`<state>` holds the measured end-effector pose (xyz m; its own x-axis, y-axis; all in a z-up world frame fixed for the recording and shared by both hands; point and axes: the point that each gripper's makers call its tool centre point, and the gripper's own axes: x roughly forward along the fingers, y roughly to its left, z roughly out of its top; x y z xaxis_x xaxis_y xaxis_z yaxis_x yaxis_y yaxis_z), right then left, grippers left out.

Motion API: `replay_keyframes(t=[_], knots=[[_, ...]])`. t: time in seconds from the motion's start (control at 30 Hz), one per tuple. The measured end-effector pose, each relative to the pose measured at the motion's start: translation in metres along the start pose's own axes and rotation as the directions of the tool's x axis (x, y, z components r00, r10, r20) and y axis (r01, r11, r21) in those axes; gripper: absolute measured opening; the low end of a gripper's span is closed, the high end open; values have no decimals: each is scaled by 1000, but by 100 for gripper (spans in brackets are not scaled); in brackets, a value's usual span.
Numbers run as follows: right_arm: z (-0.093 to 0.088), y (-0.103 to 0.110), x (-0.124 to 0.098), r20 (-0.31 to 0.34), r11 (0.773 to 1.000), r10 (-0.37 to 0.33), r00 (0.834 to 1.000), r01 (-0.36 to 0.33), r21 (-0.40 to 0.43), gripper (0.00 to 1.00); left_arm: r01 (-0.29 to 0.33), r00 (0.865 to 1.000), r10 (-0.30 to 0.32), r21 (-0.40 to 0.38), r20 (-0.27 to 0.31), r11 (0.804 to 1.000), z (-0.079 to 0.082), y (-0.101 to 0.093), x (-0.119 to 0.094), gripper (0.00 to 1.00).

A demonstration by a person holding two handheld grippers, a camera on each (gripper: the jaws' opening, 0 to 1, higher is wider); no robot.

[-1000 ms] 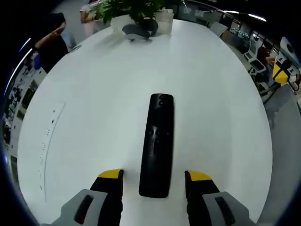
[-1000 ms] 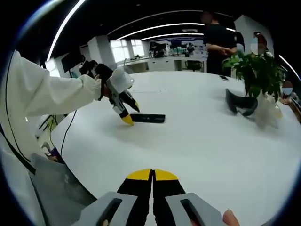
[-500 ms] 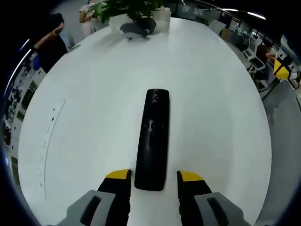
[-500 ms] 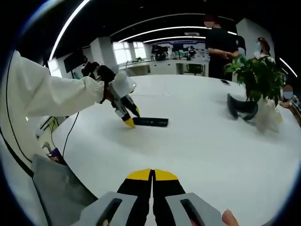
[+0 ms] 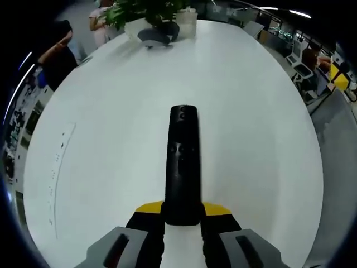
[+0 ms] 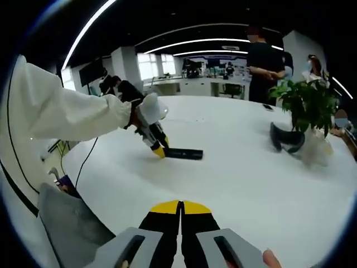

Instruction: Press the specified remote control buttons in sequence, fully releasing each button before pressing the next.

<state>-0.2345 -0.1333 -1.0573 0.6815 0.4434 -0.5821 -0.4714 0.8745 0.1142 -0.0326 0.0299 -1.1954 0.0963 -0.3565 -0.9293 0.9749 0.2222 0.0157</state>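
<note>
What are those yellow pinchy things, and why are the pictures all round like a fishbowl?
A person holds a grabbing tool in each hand. Each tool has two jaws with yellow tips, and a small camera rides on it. The lens is very wide, so each picture comes out round and bent.

The left gripper view looks along the left gripper. Its jaws are closed on the near end of a long black remote control that lies on a big white table.

The right gripper view looks along the right gripper. Its jaws are pressed together with nothing between them. From there you see the left gripper from the side, held out by an arm in a white sleeve, pinching the end of the remote.

Farther along the table stand a green plant and a dark curved object that I cannot name for sure.
</note>
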Motion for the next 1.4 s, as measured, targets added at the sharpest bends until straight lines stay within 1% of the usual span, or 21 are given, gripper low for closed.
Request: replay_keyframes(t=[0.07,0.13,0.23,0.3,0.37,0.5,0.57,0.67,0.73,0.87,0.93,1.0,1.13,1.2,1.33,1.4], knots=[[1,0,-2,6,1000,-15,1000,15,1,0,2,1000,-2,6,-5,1000,0,-5,0,24],[10,1,-5,48,999,-29,998,30,-19,0,9,1000,-8,21,-12,1000,-1,-9,0,24],[14,4,-4,43,1000,-15,999,14,6,0,16,999,-15,42,-33,999,-1,-15,0,24],[16,8,-3,49,1000,-9,999,9,8,0,16,999,-14,44,-40,999,-1,-18,-1,24],[18,12,-4,57,1000,-3,998,3,4,0,14,999,-13,45,-37,999,-3,-21,-1,24],[16,19,-3,52,1000,2,999,-3,5,0,12,1000,-12,31,-4,999,-4,-27,-3,24],[16,22,-4,52,1000,4,999,-4,3,0,13,1000,-13,30,1,999,-4,-31,-3,24],[19,26,-7,64,1000,6,998,-7,8,0,13,1000,-13,30,-4,999,-4,-40,-3,24],[25,28,-10,93,1000,-2,996,3,-5,0,15,1000,-15,40,-10,999,-4,-44,-3,24],[31,31,-14,116,1000,1,993,-1,3,0,16,1000,-15,45,-20,999,-5,-50,-3,24],[31,34,-14,118,1000,5,993,-5,3,0,14,1000,-13,47,-26,999,-5,-54,-3,24],[31,36,-17,134,1000,2,991,0,-13,0,15,999,-14,48,-29,999,-5,-57,-3,24],[31,39,-19,141,1000,20,990,-22,14,0,13,1000,-12,44,-29,999,-6,-60,-3,24],[32,41,-20,142,1000,25,990,-27,15,0,16,1000,-15,42,-28,999,-6,-63,-3,24],[30,39,-20,133,1000,17,991,-16,-10,0,17,999,-15,44,-31,999,-7,-68,-3,24],[30,38,-21,138,1000,12,990,-11,-14,0,16,999,-15,44,-30,999,-7,-72,-4,24]])
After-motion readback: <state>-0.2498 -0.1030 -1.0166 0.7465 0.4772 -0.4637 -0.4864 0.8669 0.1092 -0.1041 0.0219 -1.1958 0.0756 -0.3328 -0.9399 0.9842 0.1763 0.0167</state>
